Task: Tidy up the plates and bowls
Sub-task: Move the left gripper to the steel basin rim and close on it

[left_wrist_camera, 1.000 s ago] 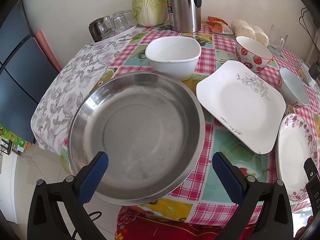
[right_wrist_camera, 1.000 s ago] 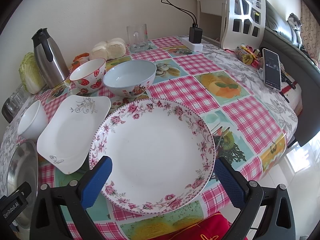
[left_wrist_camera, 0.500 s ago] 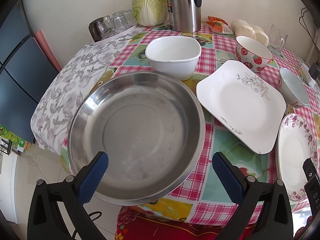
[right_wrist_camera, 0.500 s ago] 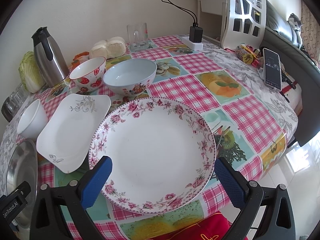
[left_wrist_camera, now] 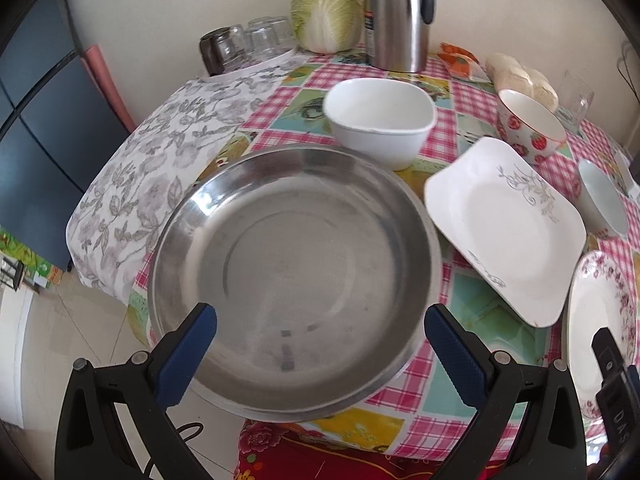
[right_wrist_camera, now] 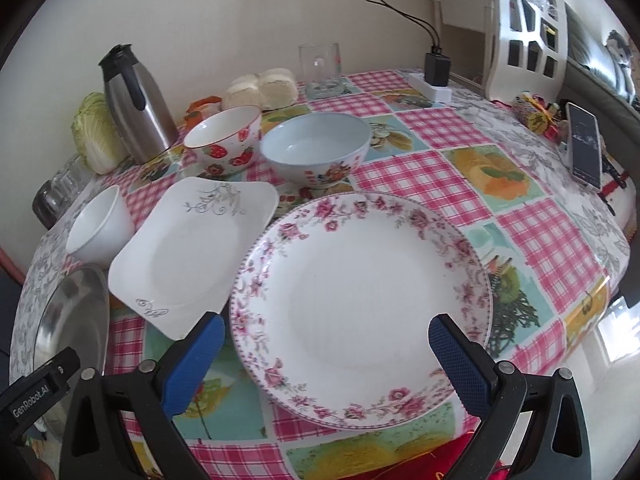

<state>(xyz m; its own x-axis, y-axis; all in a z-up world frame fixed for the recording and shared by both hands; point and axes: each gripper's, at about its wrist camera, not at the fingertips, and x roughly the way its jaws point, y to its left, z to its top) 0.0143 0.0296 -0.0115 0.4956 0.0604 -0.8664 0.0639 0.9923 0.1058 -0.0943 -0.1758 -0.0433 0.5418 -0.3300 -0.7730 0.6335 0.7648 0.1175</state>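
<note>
Pink-checked oilcloth covers the worktop (right_wrist_camera: 432, 168), which carries all the dishes. Left claw (left_wrist_camera: 320, 348) is spread wide, empty, over the near rim of the round stainless steel basin (left_wrist_camera: 292, 272); beyond it sits a white rounded-square bowl (left_wrist_camera: 380, 120), with a white square plate with grey scrollwork (left_wrist_camera: 504, 224) to the right. Right claw (right_wrist_camera: 326, 360) gapes empty over the round pink-floral plate (right_wrist_camera: 360, 296); behind stand a strawberry-printed bowl (right_wrist_camera: 224, 140) and a pale blue bowl (right_wrist_camera: 316, 152)
</note>
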